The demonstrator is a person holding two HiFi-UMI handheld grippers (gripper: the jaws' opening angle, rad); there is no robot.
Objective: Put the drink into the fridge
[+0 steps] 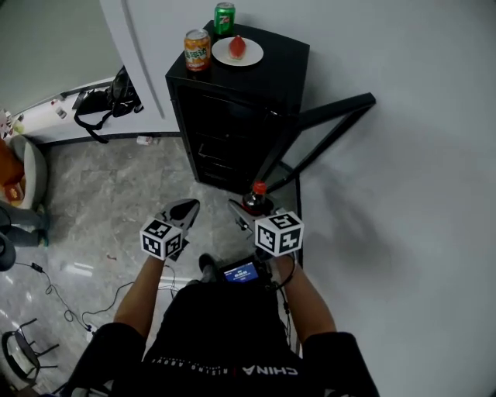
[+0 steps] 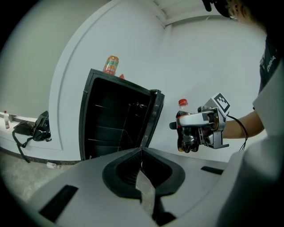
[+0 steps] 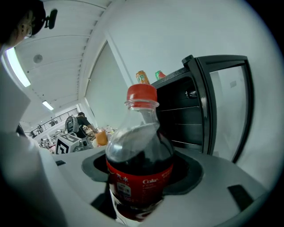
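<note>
Holding the bottle (image 3: 140, 159) in the right tongs (image 1: 248, 211), lower middle of the head view. Clamped on its body, upright, red cap on top, dark drink inside. Carrying nothing in the left tongs (image 2: 141, 153), just to the left. Closed together, aimed at the fridge.

Beyond, upper middle: a black fridge (image 1: 279, 62) on the floor, door (image 1: 338, 108) open wide to the right, wire shelves (image 2: 111, 128) bare as far as can be made out. On top: an orange can (image 1: 197, 49), a green can (image 1: 224, 17), a plate (image 1: 253, 56) with something red.

Carrying step, by the look of it: bottle in the air, short of the opening, not yet inside.

Next: reach forward and down to a shelf, hold the bottle upright, clear the door edge, set it down, then part the tongs.
</note>
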